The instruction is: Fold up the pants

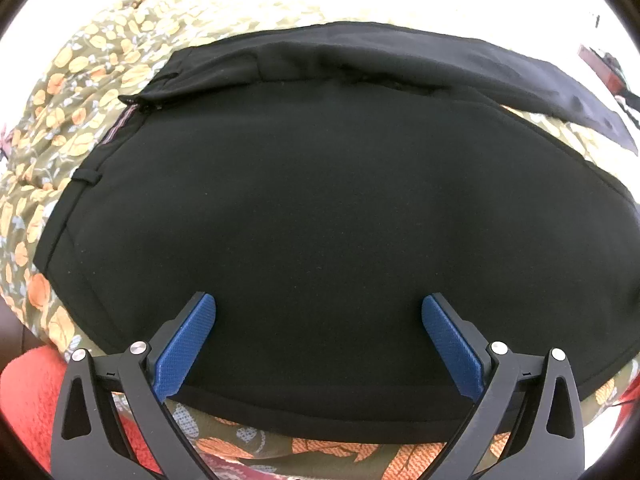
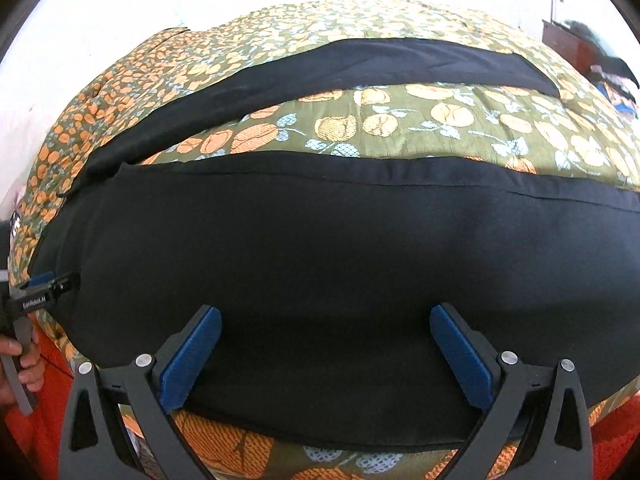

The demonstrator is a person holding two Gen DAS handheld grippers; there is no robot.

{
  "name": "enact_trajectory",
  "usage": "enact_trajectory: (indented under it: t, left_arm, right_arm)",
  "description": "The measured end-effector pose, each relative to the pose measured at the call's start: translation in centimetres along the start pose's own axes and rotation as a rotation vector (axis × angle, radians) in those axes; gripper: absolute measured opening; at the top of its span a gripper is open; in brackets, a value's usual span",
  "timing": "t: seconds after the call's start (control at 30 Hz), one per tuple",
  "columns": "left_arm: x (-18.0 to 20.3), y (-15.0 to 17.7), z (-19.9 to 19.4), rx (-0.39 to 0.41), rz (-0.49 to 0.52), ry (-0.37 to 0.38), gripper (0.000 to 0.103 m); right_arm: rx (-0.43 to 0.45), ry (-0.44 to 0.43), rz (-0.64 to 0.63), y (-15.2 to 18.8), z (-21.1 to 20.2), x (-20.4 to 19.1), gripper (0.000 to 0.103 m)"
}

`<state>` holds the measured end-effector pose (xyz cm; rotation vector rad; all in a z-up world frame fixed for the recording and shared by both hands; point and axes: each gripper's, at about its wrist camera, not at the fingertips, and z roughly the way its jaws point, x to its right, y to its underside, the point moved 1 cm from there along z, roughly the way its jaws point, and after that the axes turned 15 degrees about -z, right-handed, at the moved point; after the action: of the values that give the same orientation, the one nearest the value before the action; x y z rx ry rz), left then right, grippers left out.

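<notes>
With your left gripper point(image 1: 319, 320) and right gripper point(image 2: 325, 330) both spread wide above the black pants point(image 1: 300, 208), pinching only the top layer could drag the near leg crooked over the floral bedspread point(image 2: 440, 116).

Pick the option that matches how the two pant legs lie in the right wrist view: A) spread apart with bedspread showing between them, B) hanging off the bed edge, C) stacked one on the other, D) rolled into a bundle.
A: a strip of the floral bedspread shows between the far leg and the near leg of the black pants.
</notes>
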<state>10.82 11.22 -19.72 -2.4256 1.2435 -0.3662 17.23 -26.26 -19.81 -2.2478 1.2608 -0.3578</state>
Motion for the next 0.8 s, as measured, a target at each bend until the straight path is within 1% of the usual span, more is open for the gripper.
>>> enact_trajectory:
  t: [0.13,0.2,0.23,0.27,0.33,0.4,0.47,0.6,0.67,0.77,0.8]
  left_arm:
    - [-0.2,-0.3,-0.2,-0.021,-0.005,0.006,0.103]
    - [-0.2,-0.5,-0.5,-0.021,-0.012,0.006,0.102]
    - [-0.2,-0.5,-0.7,-0.016,-0.014,0.006,0.102]
    - [-0.2,-0.6,-0.9,-0.007,-0.016,0.009,0.102]
    - [-0.2,-0.6,-1.3,0.006,-0.015,0.025,0.102]
    - [0.1,-0.6,-1.7,0.017,-0.011,0.043,0.102]
    - [0.2,-0.7,-2.0,0.029,-0.008,0.050,0.102]
    - [0.6,-0.7,-2.7,0.054,0.014,0.053,0.102]
    - [0.8,-0.7,-3.3,0.059,0.027,0.055,0.102]
    - [1.0,-2.0,-4.3,0.070,0.039,0.080,0.102]
    - [1.2,-3.0,-4.5,0.075,0.033,0.093,0.102]
  right_arm:
    - [0.037,-0.050,0.031,0.2,-0.5,0.8,0.103]
    - [0.020,-0.072,0.044,-0.1,-0.8,1.2,0.103]
    - [-0.007,-0.065,0.035,-0.4,-1.0,1.2,0.103]
    - [-0.014,-0.050,0.025,-0.6,-1.3,1.1,0.103]
    - [-0.001,-0.022,0.009,-0.7,-2.0,0.8,0.103]
    - [-0.001,-0.025,0.003,-0.6,-2.3,0.6,0.103]
    - [0.015,-0.040,0.006,-0.7,-2.8,0.6,0.103]
    - [0.077,-0.047,0.036,-1.2,-3.9,0.9,0.103]
    - [0.065,-0.027,0.038,-1.4,-3.9,0.9,0.103]
    - [0.046,0.013,-0.002,-1.9,-4.0,0.7,0.103]
    - [0.050,0.000,-0.006,-2.4,-4.1,0.7,0.103]
